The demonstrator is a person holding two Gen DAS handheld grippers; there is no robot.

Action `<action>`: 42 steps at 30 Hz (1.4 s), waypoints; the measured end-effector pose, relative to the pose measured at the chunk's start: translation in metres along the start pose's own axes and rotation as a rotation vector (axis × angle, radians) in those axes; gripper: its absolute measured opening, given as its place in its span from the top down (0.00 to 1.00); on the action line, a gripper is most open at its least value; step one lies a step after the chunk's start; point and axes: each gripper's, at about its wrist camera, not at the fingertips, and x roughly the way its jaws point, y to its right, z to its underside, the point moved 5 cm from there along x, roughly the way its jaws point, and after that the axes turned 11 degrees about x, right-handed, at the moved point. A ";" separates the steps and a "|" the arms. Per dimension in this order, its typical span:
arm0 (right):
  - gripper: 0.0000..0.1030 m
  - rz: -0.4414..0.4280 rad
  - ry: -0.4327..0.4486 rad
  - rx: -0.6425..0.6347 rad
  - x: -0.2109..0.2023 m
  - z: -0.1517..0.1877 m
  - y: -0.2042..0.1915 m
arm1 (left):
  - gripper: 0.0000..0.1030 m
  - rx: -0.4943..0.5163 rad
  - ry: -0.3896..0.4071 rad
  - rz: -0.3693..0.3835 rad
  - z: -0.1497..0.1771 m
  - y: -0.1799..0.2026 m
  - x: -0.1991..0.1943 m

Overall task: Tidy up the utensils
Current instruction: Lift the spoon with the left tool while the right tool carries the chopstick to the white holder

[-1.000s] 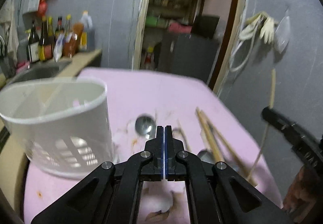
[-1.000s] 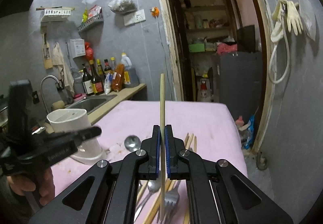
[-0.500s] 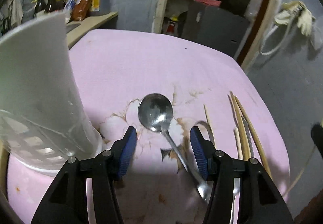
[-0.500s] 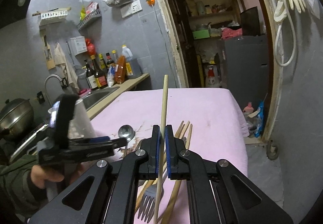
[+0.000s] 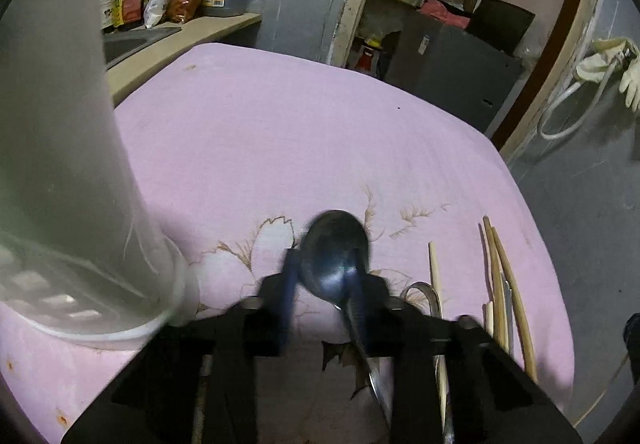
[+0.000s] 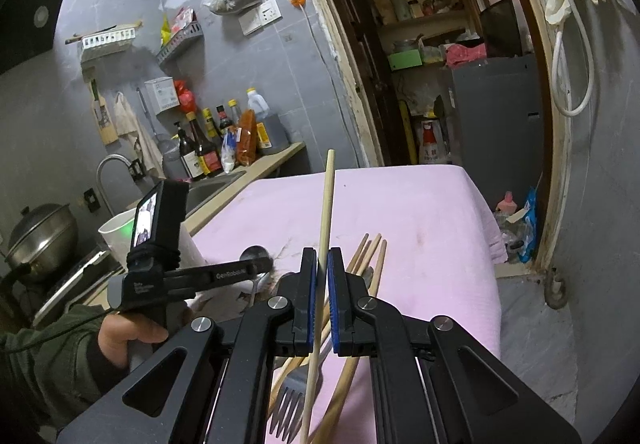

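My left gripper (image 5: 326, 268) is open and blurred, low over the pink cloth, its fingers on either side of the bowl of a steel spoon (image 5: 335, 252). The white utensil holder (image 5: 60, 164) stands close on the left. My right gripper (image 6: 323, 264) is shut on a wooden chopstick (image 6: 326, 212), held upright above the table. Below it lie several chopsticks (image 6: 370, 256) and a fork (image 6: 288, 404). The left gripper (image 6: 264, 264) and the spoon (image 6: 254, 256) also show in the right wrist view.
Several chopsticks (image 5: 500, 284) lie right of the spoon near the table's right edge. A counter with sauce bottles (image 6: 204, 152), a sink and a pot (image 6: 40, 236) runs along the left. An open doorway (image 6: 440, 84) lies beyond the table.
My left gripper has opened and dropped toward the cloth, moving forward until its fingers straddle the spoon's bowl. My right gripper has kept hold of the upright chopstick.
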 end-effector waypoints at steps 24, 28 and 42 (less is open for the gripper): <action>0.98 0.083 0.201 -0.083 -0.030 -0.014 -0.033 | 1.00 0.161 0.463 -0.006 -0.010 0.031 -0.130; 0.98 0.065 0.250 -0.101 -0.032 -0.027 -0.054 | 1.00 0.141 0.531 -0.015 -0.024 0.017 -0.165; 0.98 -0.185 0.358 -0.194 0.014 -0.079 -0.182 | 1.00 0.020 0.729 -0.213 -0.057 -0.113 -0.262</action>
